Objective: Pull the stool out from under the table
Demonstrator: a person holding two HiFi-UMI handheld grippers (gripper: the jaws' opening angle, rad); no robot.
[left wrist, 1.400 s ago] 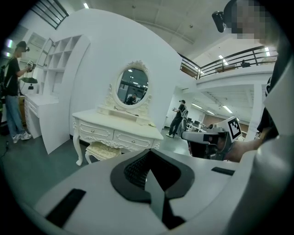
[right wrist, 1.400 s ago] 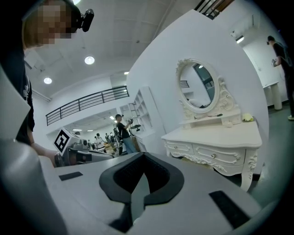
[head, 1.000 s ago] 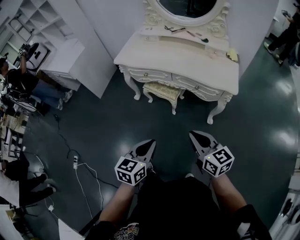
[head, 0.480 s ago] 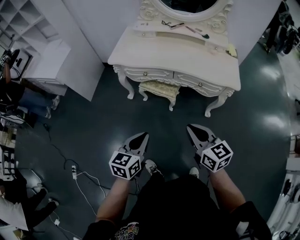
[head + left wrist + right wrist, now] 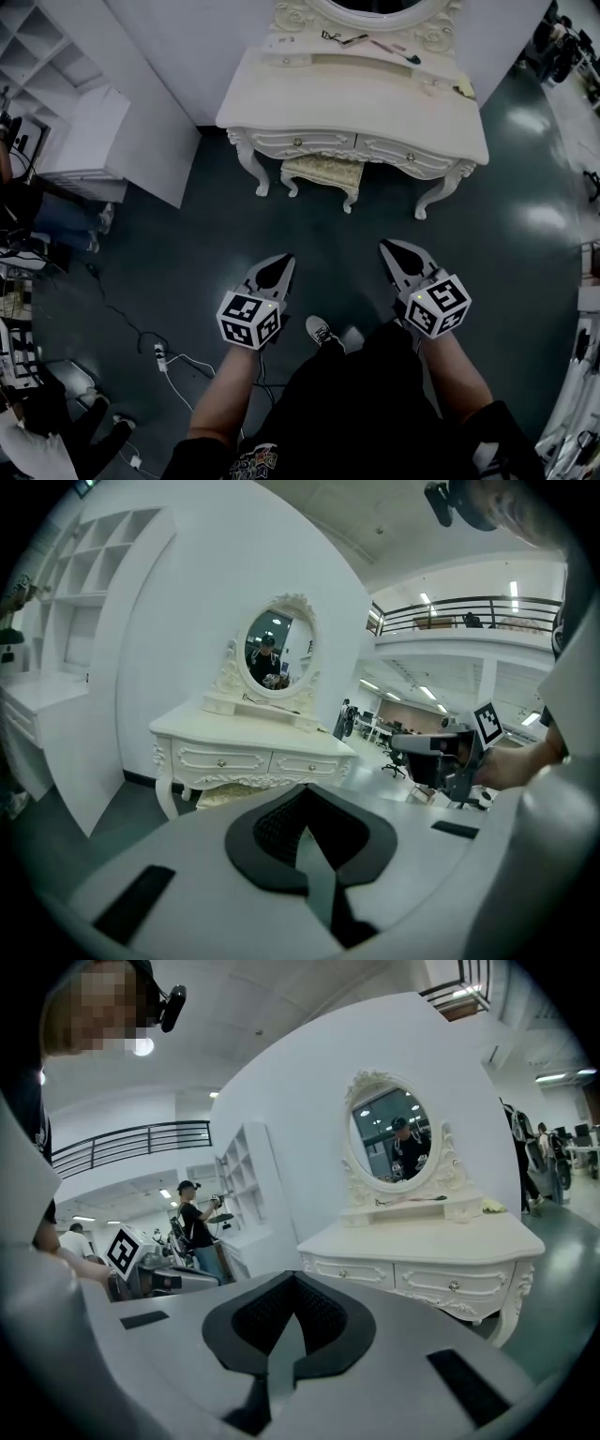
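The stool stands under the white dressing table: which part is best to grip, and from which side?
On the stool, probably the seat's front rim or a front leg, coming from the open floor in front of the table. Only the stool's front shows beyond the drawers; the rest sits under the tabletop, between the table's curved legs.

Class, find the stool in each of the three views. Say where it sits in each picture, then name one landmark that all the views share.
Head view: stool at upper centre, tucked under the table.
Left gripper view: stool left of centre, beneath the table.
Right gripper view: stool not visible.
Shared landmark: the table, seen in all three.
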